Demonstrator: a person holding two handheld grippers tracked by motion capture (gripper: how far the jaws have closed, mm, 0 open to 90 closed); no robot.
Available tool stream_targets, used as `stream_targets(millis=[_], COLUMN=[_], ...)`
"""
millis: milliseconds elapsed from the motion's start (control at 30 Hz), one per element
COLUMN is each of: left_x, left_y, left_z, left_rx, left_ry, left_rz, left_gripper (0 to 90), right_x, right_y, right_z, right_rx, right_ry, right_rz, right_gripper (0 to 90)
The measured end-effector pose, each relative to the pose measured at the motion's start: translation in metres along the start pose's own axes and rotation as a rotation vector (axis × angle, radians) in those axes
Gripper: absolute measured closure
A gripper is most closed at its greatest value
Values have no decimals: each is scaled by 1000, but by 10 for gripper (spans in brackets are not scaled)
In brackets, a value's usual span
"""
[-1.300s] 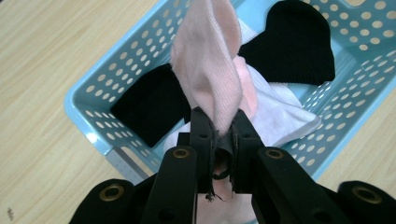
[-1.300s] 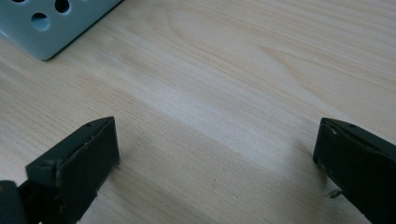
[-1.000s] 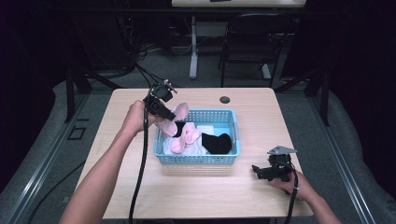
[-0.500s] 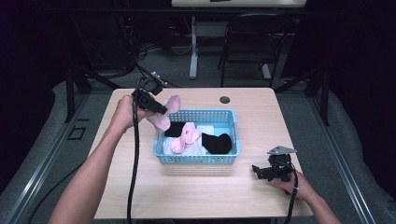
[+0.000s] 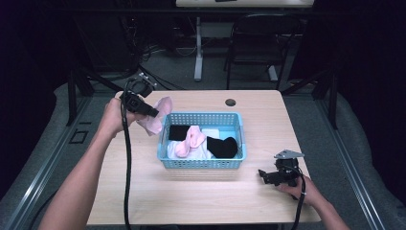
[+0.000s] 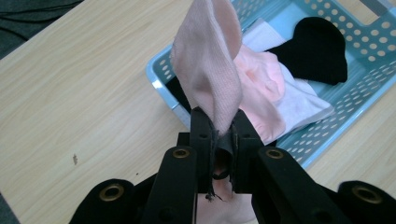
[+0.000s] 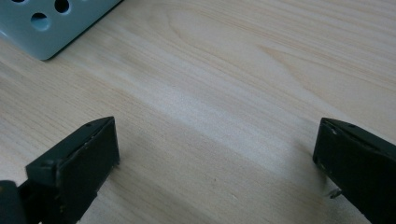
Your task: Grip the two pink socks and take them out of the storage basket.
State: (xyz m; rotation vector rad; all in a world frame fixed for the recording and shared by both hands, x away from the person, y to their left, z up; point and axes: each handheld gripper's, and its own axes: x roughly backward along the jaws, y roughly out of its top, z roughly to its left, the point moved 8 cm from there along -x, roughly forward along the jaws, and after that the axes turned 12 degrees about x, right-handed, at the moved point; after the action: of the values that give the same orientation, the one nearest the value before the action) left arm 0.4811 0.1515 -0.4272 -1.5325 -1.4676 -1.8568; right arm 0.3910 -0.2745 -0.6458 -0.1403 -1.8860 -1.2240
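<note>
The left gripper (image 5: 152,113) is clamped on a pale pink sock (image 5: 158,118), held in the air just beside the left end of a light blue basket (image 5: 201,164) that stands in the middle of the wooden counter (image 5: 143,191). In the left gripper view the sock (image 6: 210,65) rises from between the two black jaws, which press together on its lower edge, and its loose end hangs over the basket's near corner (image 6: 161,86). The sock is clear of the basket and touches neither the rim nor the counter.

Inside the basket lie a black sock (image 5: 222,146) toward the right, a second pink piece (image 5: 190,140) in the middle, some white cloth (image 5: 171,151) beneath it and another dark piece (image 5: 178,132) at the back left.

The right gripper (image 5: 264,176) rests low on the counter near the front right corner, well apart from the basket, in the person's right hand (image 5: 302,188). In the right gripper view its jaws stand wide apart with bare wood between them, and a corner of the basket (image 7: 46,28) shows at the upper left.

A small dark round hole (image 5: 230,102) sits in the counter behind the basket
</note>
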Motion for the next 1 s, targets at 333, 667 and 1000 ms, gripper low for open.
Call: stream_targets(millis=[333,667,1000], left_x=[11,13,8], left_y=[-14,-38,-57], left_z=[24,55,77], left_rx=[57,124,177], left_ry=[23,51,72], left_rz=[-11,5,20], left_gripper=[828,828,828], right_x=[0,-1,-1], right_y=[0,1,1], right_z=[0,0,0], right_rx=[0,-9,-8], right_ry=[0,0,0], right_rz=[0,-10,-10], right_gripper=[0,0,0])
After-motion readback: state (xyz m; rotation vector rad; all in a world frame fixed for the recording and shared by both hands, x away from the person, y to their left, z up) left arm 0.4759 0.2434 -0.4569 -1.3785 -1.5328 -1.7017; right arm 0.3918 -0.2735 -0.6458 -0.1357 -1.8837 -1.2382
